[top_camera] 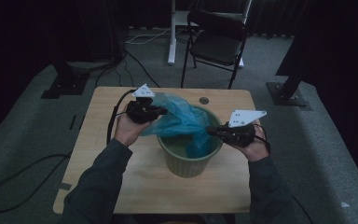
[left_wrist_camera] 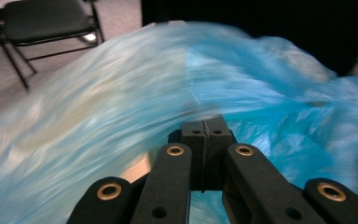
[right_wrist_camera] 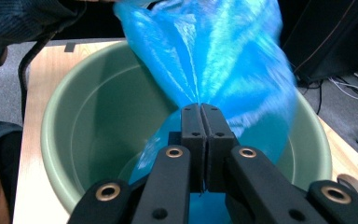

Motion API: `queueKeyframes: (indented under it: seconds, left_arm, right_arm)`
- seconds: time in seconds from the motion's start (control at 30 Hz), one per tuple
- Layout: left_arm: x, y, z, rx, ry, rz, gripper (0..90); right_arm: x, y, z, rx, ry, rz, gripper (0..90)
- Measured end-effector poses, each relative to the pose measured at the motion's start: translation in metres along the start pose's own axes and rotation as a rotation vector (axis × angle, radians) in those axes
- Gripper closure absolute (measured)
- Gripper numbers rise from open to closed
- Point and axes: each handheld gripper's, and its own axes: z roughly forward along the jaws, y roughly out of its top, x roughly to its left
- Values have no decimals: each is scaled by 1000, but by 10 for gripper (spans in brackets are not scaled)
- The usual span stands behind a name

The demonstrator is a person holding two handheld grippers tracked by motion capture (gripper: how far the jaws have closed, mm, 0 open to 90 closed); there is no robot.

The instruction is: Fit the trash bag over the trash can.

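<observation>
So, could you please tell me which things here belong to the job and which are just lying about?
In the job:
blue plastic bag
green bin
left gripper
right gripper

Lying about:
folding chair
floor cables

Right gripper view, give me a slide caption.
Right gripper pinches the blue plastic bag above the green bin.

You are working at a pale wooden table (top_camera: pixel 121 182) with a small round grommet hole (top_camera: pixel 204 100) near its far edge; beyond it a black folding metal chair (top_camera: pixel 216 44) is standing on the grey carpeted floor (top_camera: pixel 23 121); a white desk leg (top_camera: pixel 172 32) is rising just left of that chair; black cables (top_camera: pixel 14 179) are trailing across the carpet at your left; dark stand bases (top_camera: pixel 289 95) are sitting at both sides.
</observation>
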Motion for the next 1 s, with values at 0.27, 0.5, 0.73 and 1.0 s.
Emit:
queueKeyframes:
  seconds: [0.27, 0.5, 0.73, 1.0]
  left_arm:
    - [1, -1, -4, -14, 24, -4, 899]
    - [-7, 5, 0, -11, 31, 30, 899]
    - [-16, 7, 5, -3, 22, 56, 898]
    - [-19, 9, 8, -4, 17, 60, 898]
  right_arm:
    - [-2, -2, -9, -5, -2, 18, 762]
    - [0, 17, -7, -49, 6, 18, 612]
    - [-2, 36, 5, -51, -6, 25, 579]
    - [-3, 54, 26, -31, -2, 35, 510]
